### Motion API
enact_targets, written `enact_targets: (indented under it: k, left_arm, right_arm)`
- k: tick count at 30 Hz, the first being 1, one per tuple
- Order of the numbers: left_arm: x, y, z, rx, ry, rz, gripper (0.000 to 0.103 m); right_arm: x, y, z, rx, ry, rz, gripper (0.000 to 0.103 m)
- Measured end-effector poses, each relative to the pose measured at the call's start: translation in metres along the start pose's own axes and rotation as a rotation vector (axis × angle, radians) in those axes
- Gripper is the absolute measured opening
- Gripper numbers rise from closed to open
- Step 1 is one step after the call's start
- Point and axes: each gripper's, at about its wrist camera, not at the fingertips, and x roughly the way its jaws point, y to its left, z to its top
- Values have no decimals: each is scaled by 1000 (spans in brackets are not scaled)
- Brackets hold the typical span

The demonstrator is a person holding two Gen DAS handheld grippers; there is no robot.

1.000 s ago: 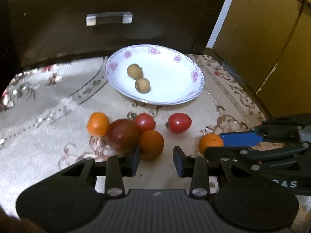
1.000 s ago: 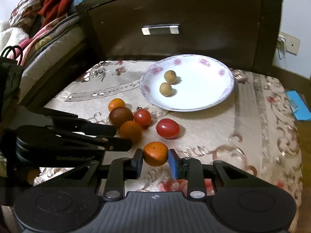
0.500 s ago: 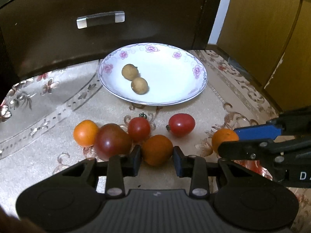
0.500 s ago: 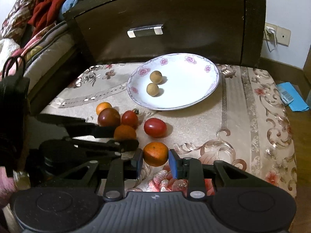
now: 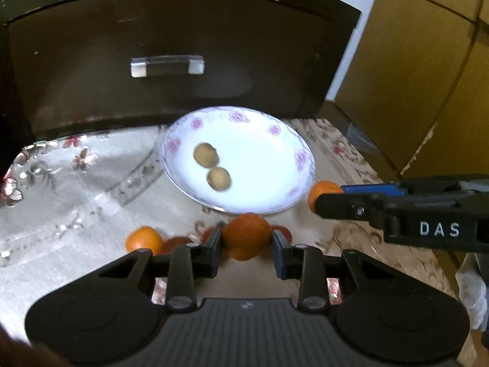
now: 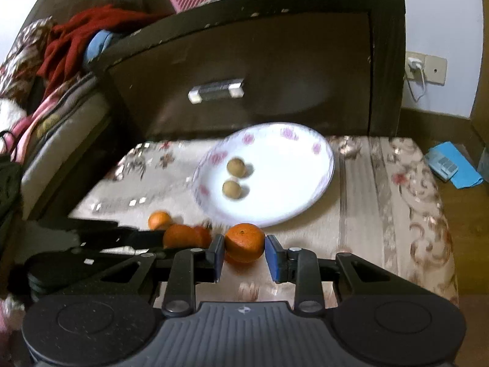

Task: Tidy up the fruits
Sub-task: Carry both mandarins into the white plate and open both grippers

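My left gripper (image 5: 247, 244) is shut on an orange fruit (image 5: 246, 235) and holds it above the table, in front of the white flowered plate (image 5: 301, 159). My right gripper (image 6: 244, 252) is shut on another orange (image 6: 245, 241), also lifted near the plate's (image 6: 324, 153) front rim. That orange shows in the left wrist view (image 5: 321, 191) too. Two small brown fruits (image 5: 206, 154) (image 5: 218, 178) lie on the plate. A small orange (image 5: 143, 240) and red tomatoes, partly hidden behind my left fingers, stay on the cloth.
A dark drawer front with a metal handle (image 5: 166, 65) stands right behind the plate. A yellow cabinet (image 5: 428, 76) is at the right. A bed with clothes (image 6: 61, 49) is at the left. A blue item (image 6: 452, 165) lies on the floor.
Both grippers have lifted their oranges off the cloth and moved forward toward the plate. The left gripper closed on its orange during this time.
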Motion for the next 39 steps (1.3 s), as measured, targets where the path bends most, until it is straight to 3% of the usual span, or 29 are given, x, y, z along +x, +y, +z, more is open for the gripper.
enact_targets:
  k: [9, 19, 27, 39]
  left_arm:
    - [16, 11, 25, 4, -27, 21, 40]
    - [34, 20, 26, -11, -3, 36, 40]
    - [34, 20, 29, -7, -13, 47, 41]
    - [27, 25, 33, -39, -43, 60, 46]
  right_arm:
    - [22, -2, 17, -20, -22, -19, 24]
    - [43, -1, 21, -39, -22, -26, 26]
    - [40, -5, 25, -28, -46, -38, 36]
    - [36, -9, 24, -16, -40, -41, 37]
